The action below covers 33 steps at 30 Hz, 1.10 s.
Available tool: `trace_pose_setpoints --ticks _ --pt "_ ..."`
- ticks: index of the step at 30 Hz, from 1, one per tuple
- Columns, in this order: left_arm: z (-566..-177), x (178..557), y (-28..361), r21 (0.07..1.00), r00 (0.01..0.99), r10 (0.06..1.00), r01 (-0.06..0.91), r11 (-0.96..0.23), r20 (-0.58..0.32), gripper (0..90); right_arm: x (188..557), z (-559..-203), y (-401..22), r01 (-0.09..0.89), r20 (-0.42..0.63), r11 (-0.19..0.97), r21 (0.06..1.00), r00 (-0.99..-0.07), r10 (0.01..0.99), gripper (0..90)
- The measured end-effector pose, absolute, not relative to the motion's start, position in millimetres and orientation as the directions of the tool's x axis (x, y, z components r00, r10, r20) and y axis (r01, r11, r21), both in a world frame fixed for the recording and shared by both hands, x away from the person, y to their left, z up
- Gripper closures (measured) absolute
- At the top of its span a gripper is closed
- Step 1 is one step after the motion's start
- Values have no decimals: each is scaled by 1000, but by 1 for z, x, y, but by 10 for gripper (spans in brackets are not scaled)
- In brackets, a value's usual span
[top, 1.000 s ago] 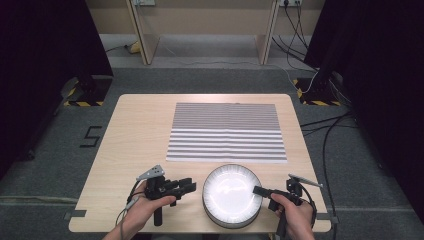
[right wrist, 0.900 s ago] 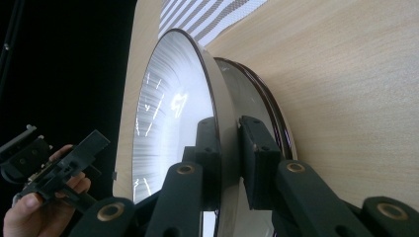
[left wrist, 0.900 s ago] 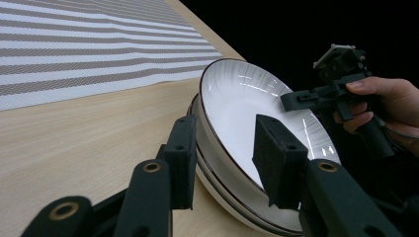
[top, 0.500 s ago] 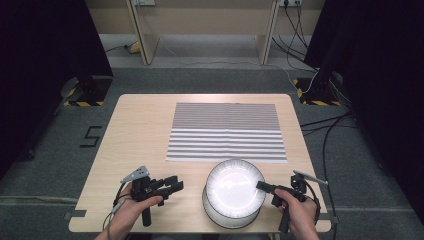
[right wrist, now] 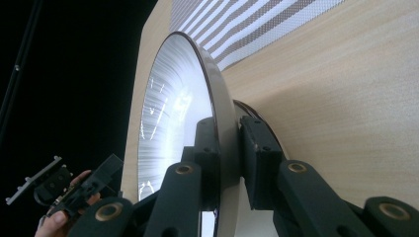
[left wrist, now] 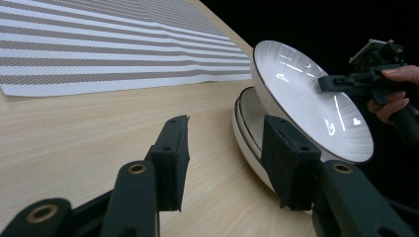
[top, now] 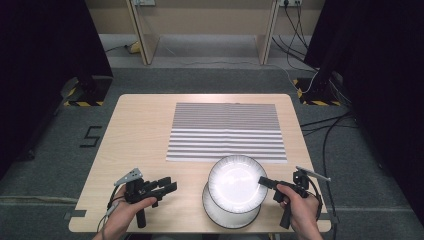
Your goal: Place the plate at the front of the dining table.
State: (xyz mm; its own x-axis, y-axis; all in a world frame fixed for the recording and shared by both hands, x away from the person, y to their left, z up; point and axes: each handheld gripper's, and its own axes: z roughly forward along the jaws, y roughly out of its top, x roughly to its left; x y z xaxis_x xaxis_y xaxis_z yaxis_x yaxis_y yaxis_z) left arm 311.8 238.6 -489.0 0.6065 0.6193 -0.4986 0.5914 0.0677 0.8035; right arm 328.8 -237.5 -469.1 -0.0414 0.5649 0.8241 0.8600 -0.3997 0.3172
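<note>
Pale wood table, striped mat centred; grey floor, dark surrounds.

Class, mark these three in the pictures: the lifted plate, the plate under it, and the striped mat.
lifted plate (top: 235, 182), high view, its glossy white centre.
lower plate (top: 227, 216), high view, the near rim showing below the lifted one.
striped mat (top: 225, 127), high view, its middle.

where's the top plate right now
In the high view the top plate is lifted off the lower plate at the table's near edge, its right rim pinched by the right hand-held gripper.
</note>
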Motion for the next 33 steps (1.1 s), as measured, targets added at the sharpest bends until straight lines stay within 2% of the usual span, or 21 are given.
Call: trace_pose_setpoints --ticks 33 --pt "-506 306 262 784 554 642 609 124 -531 535 352 -449 -239 843 824 -419 336 -49 564 783"
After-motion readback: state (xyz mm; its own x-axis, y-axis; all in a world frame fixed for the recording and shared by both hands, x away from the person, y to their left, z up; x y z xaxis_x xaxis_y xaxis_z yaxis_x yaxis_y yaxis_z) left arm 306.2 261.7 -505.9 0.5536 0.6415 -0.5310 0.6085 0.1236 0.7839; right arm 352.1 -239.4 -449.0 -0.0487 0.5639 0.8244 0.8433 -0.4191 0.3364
